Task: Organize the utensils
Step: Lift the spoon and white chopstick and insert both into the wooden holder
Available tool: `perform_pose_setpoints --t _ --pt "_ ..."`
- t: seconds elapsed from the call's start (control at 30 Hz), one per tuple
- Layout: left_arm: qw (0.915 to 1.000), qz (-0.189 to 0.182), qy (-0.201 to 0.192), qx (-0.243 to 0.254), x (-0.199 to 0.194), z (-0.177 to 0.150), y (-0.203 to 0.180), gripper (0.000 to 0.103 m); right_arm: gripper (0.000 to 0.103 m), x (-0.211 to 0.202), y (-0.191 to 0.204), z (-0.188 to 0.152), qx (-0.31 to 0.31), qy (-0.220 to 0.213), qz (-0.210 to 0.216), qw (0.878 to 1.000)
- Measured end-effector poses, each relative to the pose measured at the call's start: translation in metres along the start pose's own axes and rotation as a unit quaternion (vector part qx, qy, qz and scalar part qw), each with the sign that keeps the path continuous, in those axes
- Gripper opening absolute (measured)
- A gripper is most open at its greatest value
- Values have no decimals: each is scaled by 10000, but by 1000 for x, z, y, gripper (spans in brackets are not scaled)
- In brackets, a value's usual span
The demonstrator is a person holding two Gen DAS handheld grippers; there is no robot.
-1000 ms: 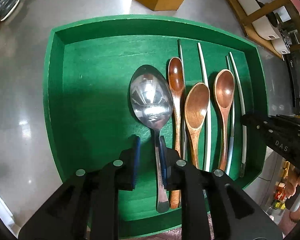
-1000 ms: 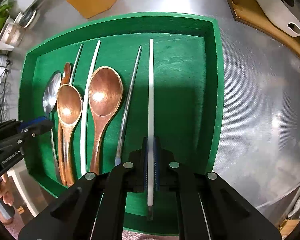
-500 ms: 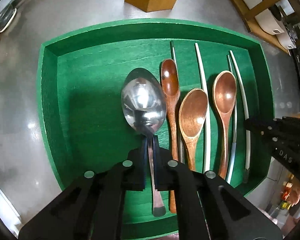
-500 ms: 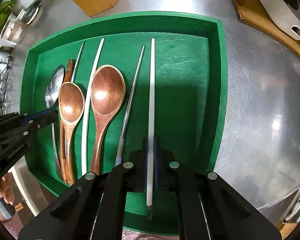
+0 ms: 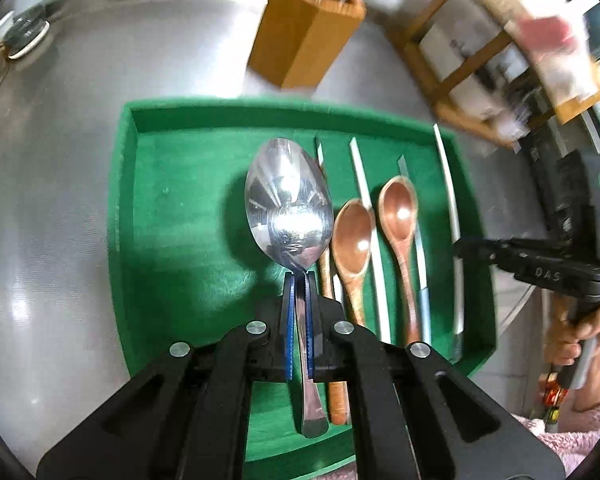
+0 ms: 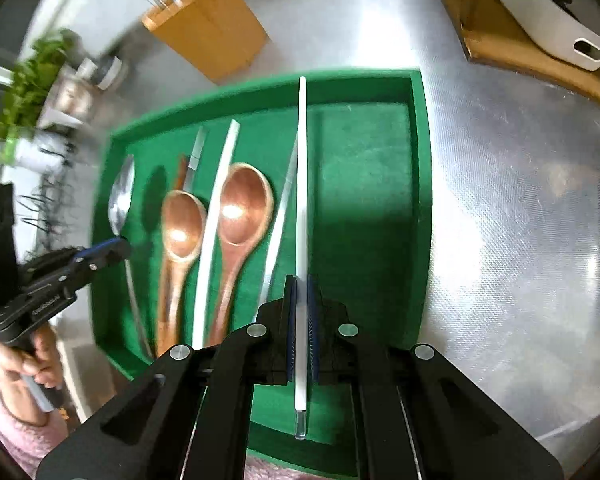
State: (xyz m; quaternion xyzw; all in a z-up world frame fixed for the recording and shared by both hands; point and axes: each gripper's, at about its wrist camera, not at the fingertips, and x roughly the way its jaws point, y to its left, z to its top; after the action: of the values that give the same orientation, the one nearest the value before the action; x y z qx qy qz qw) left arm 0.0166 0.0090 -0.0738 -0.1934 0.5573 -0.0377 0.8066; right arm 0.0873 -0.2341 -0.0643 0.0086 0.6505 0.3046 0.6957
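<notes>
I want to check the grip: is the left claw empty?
No, the left claw is shut on the handle of the metal spoon, just below its bowl.

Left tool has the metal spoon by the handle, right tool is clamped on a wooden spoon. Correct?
Not quite. The right tool is clamped on a white chopstick, as the right wrist view shows. The left tool does hold the metal spoon by its handle.

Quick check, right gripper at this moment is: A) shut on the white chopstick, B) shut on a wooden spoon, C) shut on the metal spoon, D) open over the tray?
A: in the right wrist view the right gripper has its pads pressed on the long white chopstick, above the green tray; the metal spoon is clamped in the left gripper.
</notes>
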Motion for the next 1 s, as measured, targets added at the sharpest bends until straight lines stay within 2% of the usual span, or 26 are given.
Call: perform_pose_setpoints --t 0.13,0.27,0.37,0.47,0.57,0.7,0.83,0.9,1.0 --pt "9970 -182 -757 -24 -26 -6 1 3 6 -21 7 -4 -235 -679 229 9972" --pt "9882 4 -1526 126 -44 -7 -7 3 6 -39 14 2 -422 -1409 154 9890" --pt "9790 -1 -2036 97 -53 -1 -8 3 6 -55 17 11 -439 -2088 133 9769" --pt "9663 -47 -2574 44 -65 10 -10 3 6 -68 23 24 -453 -2667 247 9624" --pt "9507 -63 -3099 48 -78 31 -15 3 6 -81 36 53 -552 -3166 350 9463" --pt "9334 -50 -3588 94 -95 67 -23 3 6 -92 47 98 -518 -3563 466 9318" --pt "9149 199 -4023 270 -99 103 -36 3 6 -97 56 135 -393 -3905 552 9181" --pt "9078 305 -4174 274 -96 119 -39 3 6 -96 60 152 -373 -4024 567 9129" --pt "9016 261 -4314 205 -90 139 -35 3 6 -89 67 175 -443 -4142 536 9075"
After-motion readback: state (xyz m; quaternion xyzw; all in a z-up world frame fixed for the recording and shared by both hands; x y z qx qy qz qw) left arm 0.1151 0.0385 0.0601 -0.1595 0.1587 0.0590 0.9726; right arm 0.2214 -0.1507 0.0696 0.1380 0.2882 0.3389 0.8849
